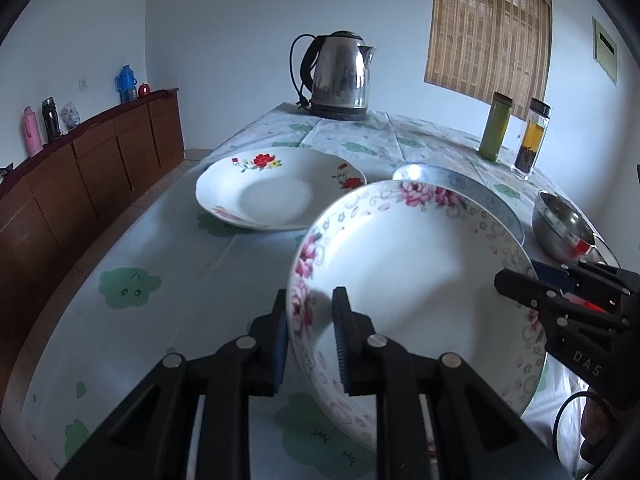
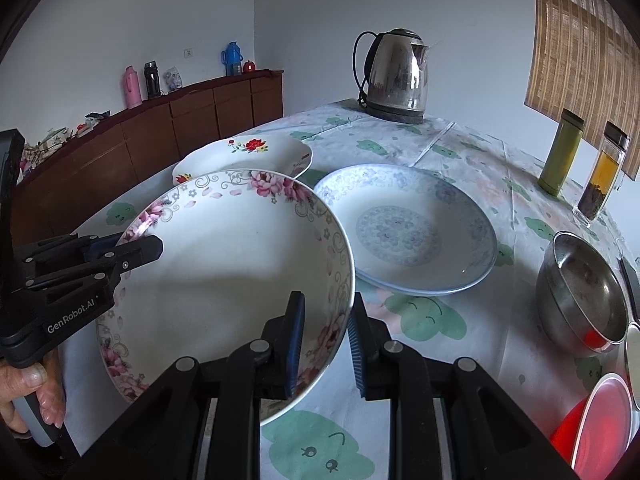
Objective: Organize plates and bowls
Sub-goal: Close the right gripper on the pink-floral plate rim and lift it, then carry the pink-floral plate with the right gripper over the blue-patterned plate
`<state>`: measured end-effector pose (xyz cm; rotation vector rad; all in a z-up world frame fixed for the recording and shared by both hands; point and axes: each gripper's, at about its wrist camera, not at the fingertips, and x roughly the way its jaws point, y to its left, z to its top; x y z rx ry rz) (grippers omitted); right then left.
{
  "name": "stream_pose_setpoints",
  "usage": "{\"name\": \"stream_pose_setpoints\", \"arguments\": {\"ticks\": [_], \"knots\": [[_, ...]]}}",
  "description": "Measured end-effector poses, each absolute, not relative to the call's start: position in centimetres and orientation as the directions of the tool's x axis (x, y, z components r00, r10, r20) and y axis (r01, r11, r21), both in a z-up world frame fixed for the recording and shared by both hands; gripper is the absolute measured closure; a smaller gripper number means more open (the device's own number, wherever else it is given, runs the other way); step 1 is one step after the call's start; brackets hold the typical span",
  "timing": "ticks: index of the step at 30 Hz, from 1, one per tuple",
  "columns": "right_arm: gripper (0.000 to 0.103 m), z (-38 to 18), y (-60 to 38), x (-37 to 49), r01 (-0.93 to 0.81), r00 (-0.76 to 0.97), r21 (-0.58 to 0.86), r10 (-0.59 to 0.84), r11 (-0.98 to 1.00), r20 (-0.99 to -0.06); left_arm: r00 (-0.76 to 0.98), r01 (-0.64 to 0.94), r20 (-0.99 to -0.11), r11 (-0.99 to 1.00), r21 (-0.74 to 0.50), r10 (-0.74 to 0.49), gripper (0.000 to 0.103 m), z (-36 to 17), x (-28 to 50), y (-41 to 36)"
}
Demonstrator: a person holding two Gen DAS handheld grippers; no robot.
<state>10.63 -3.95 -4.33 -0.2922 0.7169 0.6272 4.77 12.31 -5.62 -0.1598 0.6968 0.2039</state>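
A white plate with pink flowers on its rim [image 1: 420,264] [image 2: 224,272] hangs tilted above the table, held from both sides. My left gripper [image 1: 310,340] is shut on its left rim, which runs between the blue pads. In the right wrist view that gripper [image 2: 136,246] shows at the plate's far left edge. My right gripper [image 2: 326,346] is shut on the right rim, and it also shows in the left wrist view [image 1: 516,288]. A plate with red flowers [image 1: 272,196] [image 2: 248,156] lies behind on the left. A blue-patterned plate [image 2: 404,228] [image 1: 480,196] lies to the right. A steel bowl [image 2: 580,292] [image 1: 564,224] sits tilted further right.
The table [image 1: 160,248] has a cloth with green cloud prints. A steel kettle [image 2: 396,76] stands at the far end, a green bottle [image 2: 560,152] and a tea bottle [image 2: 604,176] at the right. A red dish [image 2: 604,420] sits near right. A wooden sideboard [image 1: 100,160] runs along the left wall.
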Motion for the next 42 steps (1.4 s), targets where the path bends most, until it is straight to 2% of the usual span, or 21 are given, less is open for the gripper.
{"name": "stream_pose_setpoints", "arguments": {"ticks": [29, 42], "knots": [[0.080, -1.0, -6.0, 14.6, -0.576, 0.642, -0.018, 0.440, 0.817, -0.628, 0.805, -0.203, -0.566, 0.979, 0.018, 0.177, 0.086, -0.2, 10.4, 10.5], [0.080, 0.7, -7.3, 17.1, -0.525, 0.687, -0.022, 0.408, 0.851, -0.601, 0.823, -0.177, -0.547, 0.984, 0.006, 0.151, 0.086, 1.3, 13.7, 9.4]]}}
